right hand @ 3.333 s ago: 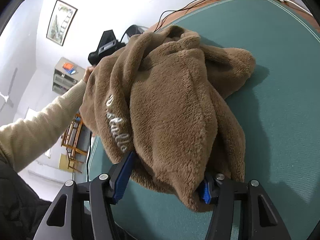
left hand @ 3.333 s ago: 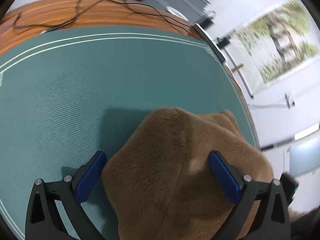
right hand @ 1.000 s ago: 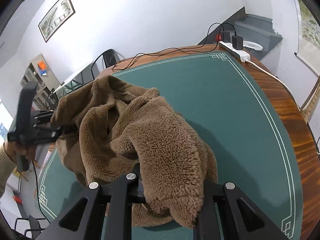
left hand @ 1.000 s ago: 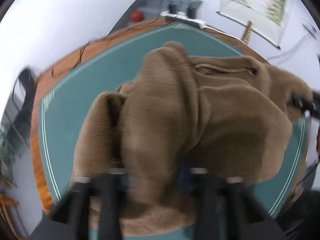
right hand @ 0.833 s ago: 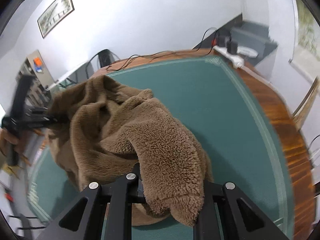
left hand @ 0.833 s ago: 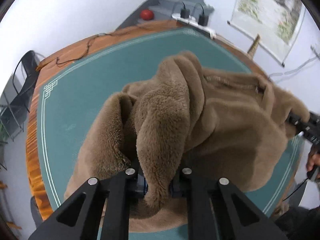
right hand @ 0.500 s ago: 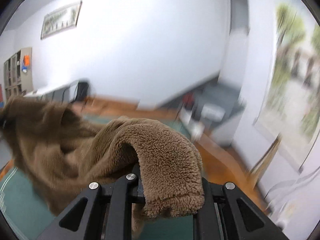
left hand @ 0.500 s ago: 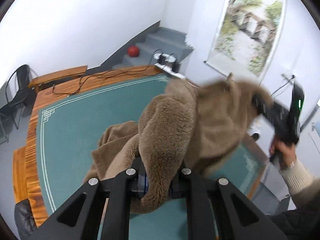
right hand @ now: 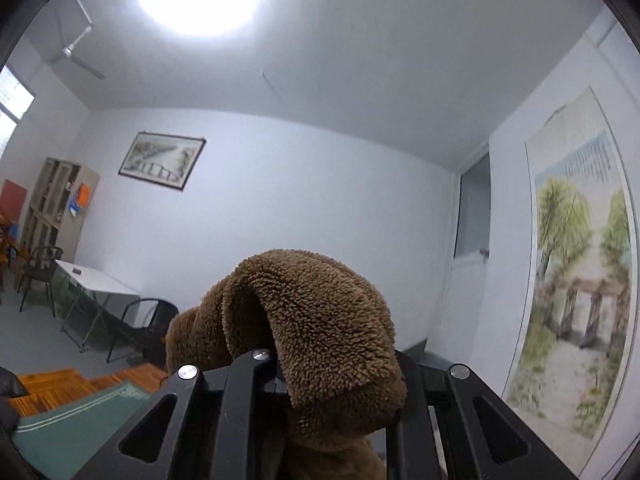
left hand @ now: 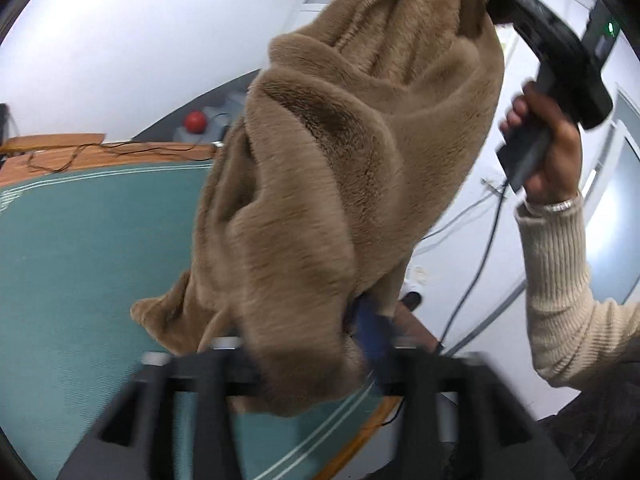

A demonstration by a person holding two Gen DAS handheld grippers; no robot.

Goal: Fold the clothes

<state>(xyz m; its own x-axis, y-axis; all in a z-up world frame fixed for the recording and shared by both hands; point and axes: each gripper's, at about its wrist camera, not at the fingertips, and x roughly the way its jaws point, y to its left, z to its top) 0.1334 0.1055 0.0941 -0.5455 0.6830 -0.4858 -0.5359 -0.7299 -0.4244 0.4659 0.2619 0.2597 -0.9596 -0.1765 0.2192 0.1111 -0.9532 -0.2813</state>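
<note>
Garment: a brown fleece jacket (left hand: 344, 168), lifted off the table and hanging in thick folds between the two grippers; its lower edge droops toward the green table mat (left hand: 80, 248)
Left gripper (left hand: 308, 356): motion-blurred; jaws drawn close together with a bunch of fleece pinched between them; a blue pad shows at the right of the fold
Right gripper (right hand: 332, 380): jaws nearly closed, clamped on a curled edge of the jacket (right hand: 316, 320) that drapes over the fingers; it points up toward the wall and ceiling; in the left wrist view it sits at the top right, gripped by the person's right hand (left hand: 548, 144), with fleece gathered at its tip
Table: wooden rim (left hand: 100, 156) around the green mat, black cable lying on the wood
Room: scroll painting (right hand: 580, 300) on the right wall; framed picture (right hand: 162, 160) on the far wall; ceiling fan (right hand: 76, 52); red ball (left hand: 195, 121) beyond the table
</note>
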